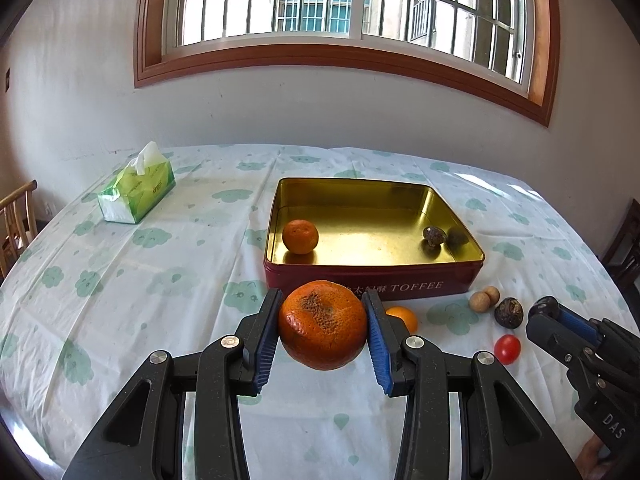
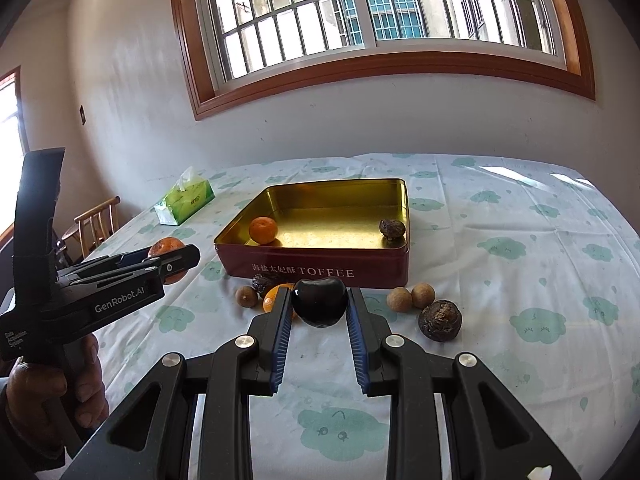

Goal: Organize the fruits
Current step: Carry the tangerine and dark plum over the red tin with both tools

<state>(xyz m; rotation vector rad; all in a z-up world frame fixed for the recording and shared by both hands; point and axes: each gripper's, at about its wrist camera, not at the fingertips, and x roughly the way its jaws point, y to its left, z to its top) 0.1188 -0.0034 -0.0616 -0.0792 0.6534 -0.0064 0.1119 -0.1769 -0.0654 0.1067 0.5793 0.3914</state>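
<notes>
My left gripper (image 1: pixel 323 322) is shut on a large orange (image 1: pixel 322 325) with a dark blemish, held above the cloth just in front of the red TOFFEE tin (image 1: pixel 374 284). My right gripper (image 2: pixel 319 306) is shut on a dark glossy plum (image 2: pixel 319 300), also in front of the tin (image 2: pixel 316 266). Inside the tin lie a small orange (image 1: pixel 300 236) at the left and a dark wrinkled fruit (image 1: pixel 434 236) at the right. The right gripper shows at the right in the left wrist view (image 1: pixel 550 312).
Loose on the cloth in front of the tin: a small orange (image 1: pixel 402 317), two longans (image 1: pixel 484 298), a dark wrinkled fruit (image 1: pixel 508 312), a cherry tomato (image 1: pixel 507 349). A green tissue pack (image 1: pixel 136 190) lies at the far left. A wooden chair (image 1: pixel 16 220) stands beside the table.
</notes>
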